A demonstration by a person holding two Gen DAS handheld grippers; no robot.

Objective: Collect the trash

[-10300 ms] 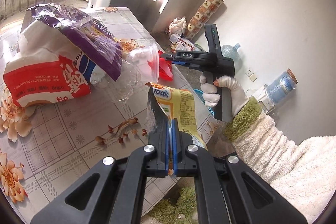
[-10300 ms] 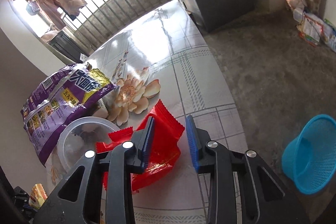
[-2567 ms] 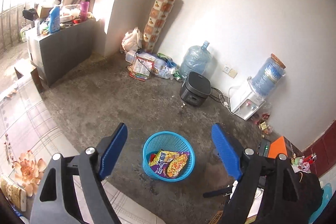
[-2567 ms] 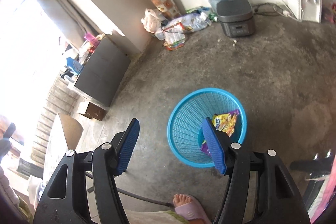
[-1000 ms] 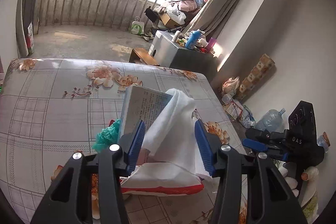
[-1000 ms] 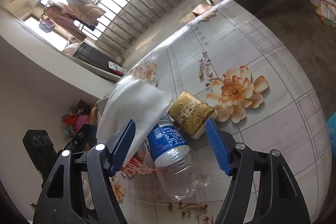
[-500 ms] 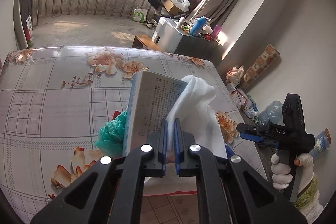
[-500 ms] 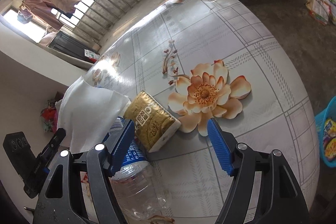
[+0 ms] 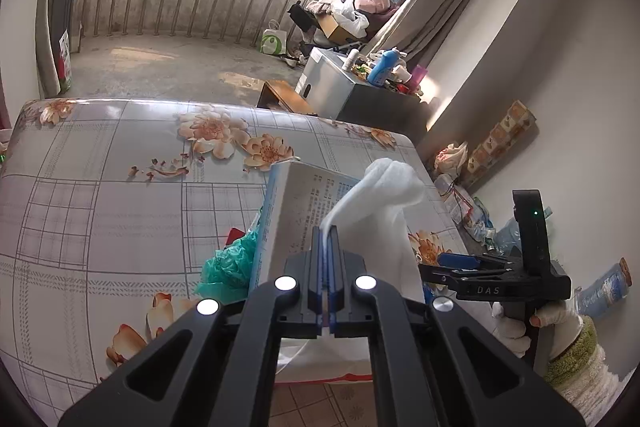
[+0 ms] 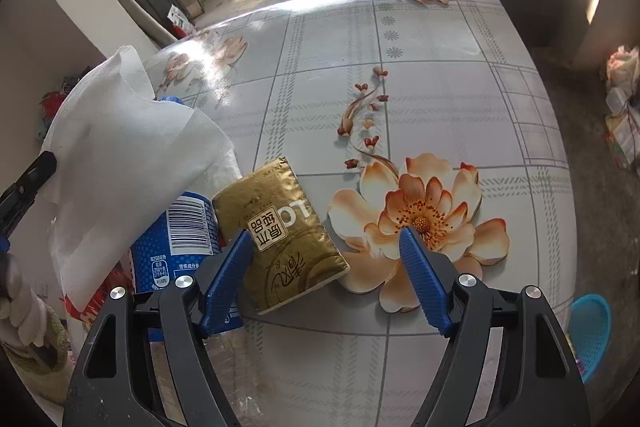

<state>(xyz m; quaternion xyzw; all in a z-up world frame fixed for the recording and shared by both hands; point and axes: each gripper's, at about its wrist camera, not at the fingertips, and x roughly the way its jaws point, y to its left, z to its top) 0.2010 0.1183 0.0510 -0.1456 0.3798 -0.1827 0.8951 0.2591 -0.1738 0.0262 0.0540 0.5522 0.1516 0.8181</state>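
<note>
Left gripper is clamped flat on a fold of white foam sheet, blue pads pressed together with the thin sheet edge pinched between them. Sheet rises above the pads and droops to the right; in the right wrist view the same white foam sheet hangs over the trash pile near the table's left edge. Behind it, left wrist view: a pale printed carton standing tilted, crumpled green plastic bag just beside its left side, a bit of red wrapper behind that.

Right gripper has jaws wide apart, and they have just been opening further. It hovers over a gold tissue pack; left pad overlaps the pack's left side in the picture, right pad is over the printed flower, well clear of the pack. Cannot tell if the left pad touches it. Pack lies flat on the flowered table, near the front edge. Clear plastic bottle with blue label lies just beside the pack on its left, partly under the foam sheet.

Blue basket sits on the floor off the table's right front corner. White-gloved hand grips the right tool's handle.
</note>
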